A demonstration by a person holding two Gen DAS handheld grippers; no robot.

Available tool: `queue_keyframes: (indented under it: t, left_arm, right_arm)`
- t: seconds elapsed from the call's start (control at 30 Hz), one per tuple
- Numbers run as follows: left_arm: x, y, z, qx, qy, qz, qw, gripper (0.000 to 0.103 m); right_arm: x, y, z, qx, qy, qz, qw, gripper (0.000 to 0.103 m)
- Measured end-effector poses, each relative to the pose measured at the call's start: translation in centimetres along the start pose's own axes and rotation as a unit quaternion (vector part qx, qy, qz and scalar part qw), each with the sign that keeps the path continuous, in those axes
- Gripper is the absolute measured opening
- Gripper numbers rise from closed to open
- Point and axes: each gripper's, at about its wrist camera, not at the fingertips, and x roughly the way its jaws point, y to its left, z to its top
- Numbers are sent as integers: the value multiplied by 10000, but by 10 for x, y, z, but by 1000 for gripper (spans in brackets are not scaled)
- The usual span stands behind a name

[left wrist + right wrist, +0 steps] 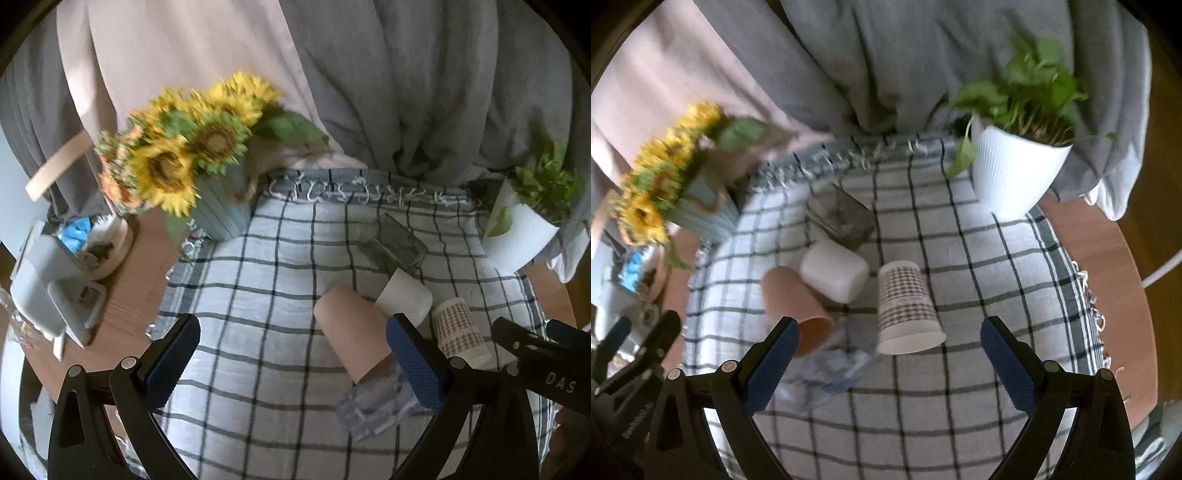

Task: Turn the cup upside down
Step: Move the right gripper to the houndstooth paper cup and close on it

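Note:
Several cups lie on their sides on the checked cloth (979,258): a checked-pattern paper cup (905,306), a brown paper cup (792,295), a white cup (834,275), a clear faceted glass (831,369) and a grey glass (842,218). My right gripper (886,365) is open above the cloth, the patterned cup just ahead between its fingers. My left gripper (295,365) is open; the brown cup (351,328) and clear glass (373,406) lie by its right finger (413,365). The patterned cup (458,332) and white cup (406,295) lie beyond it.
A blue-grey vase of sunflowers (184,155) stands at the back left. A white pot with a green plant (1015,173) stands at the back right. Grey and pink curtains (886,55) hang behind. Clutter (74,258) sits on the wooden table at the left.

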Motion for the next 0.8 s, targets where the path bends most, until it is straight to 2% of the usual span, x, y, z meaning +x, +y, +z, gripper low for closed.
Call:
queue_keyframes:
  t: [0.23, 0.43, 0.67, 0.77, 0.8]
  left_arm:
    - [38, -24, 2, -46, 358, 88, 9993, 103]
    - [61, -34, 4, -53, 581, 188, 9981, 103]
    - [75, -36, 3, -78, 754, 339, 9966, 103]
    - [78, -36, 2, -61, 813, 369, 9960, 103]
    - [79, -36, 1, -61, 828, 358, 9959, 103]
  right_arm:
    - [64, -16, 19, -116, 747, 29, 9971, 98]
    - [106, -25, 30, -115, 1097, 33, 9939, 97]
    - [145, -27, 30, -54, 1545, 147, 9879, 86]
    - [152, -28, 28, -43, 1623, 166, 9866, 76]
    - [154, -28, 27, -37, 1648, 181, 9862, 69]
